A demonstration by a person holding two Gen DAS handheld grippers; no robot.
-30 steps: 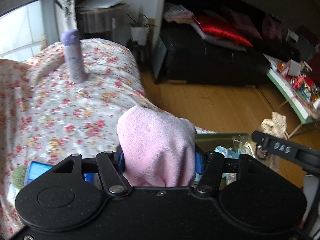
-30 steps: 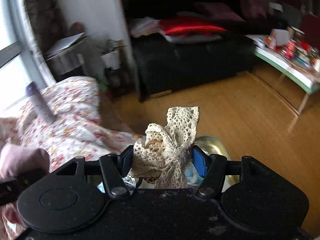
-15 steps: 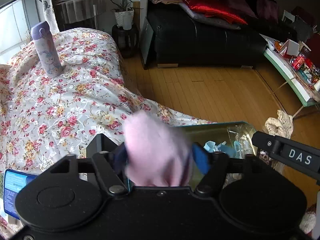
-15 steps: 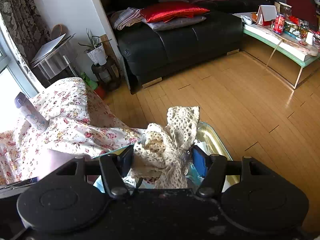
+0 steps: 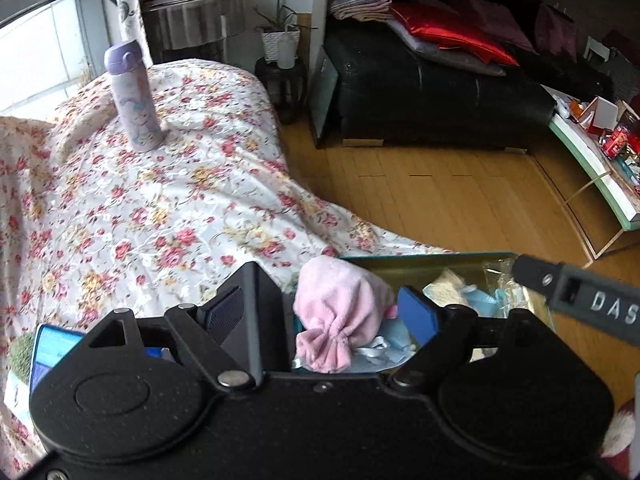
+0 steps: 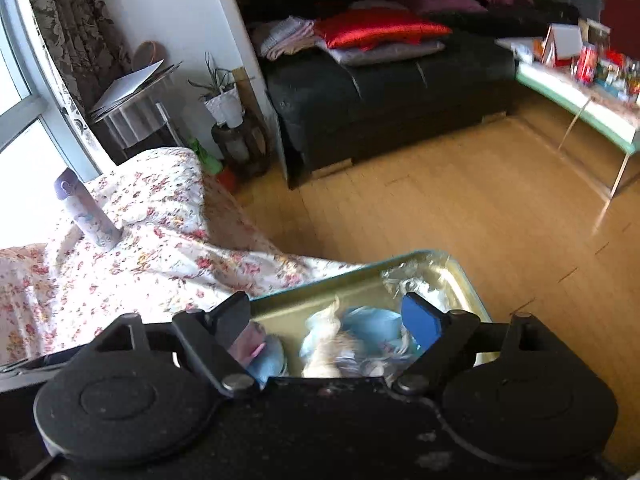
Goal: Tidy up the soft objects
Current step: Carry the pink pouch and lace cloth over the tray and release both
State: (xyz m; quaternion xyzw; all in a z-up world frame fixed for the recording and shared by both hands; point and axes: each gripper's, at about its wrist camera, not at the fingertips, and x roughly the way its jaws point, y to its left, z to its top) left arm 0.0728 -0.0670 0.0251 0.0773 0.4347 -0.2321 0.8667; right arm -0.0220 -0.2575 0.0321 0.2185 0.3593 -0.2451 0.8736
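Dropping soft things into the green tin at the edge of the flowered bed. Left hand-held gripper just opened, jaws apart, pink plush pouch loose between them, resting at the tin's left end. Right hand-held gripper likewise just opened; cream lace piece, blurred, probably already lying among blue items. Next: lifting both clear, seeking further soft things.

Pink plush pouch, red-flowered white bedspread, lilac bottle
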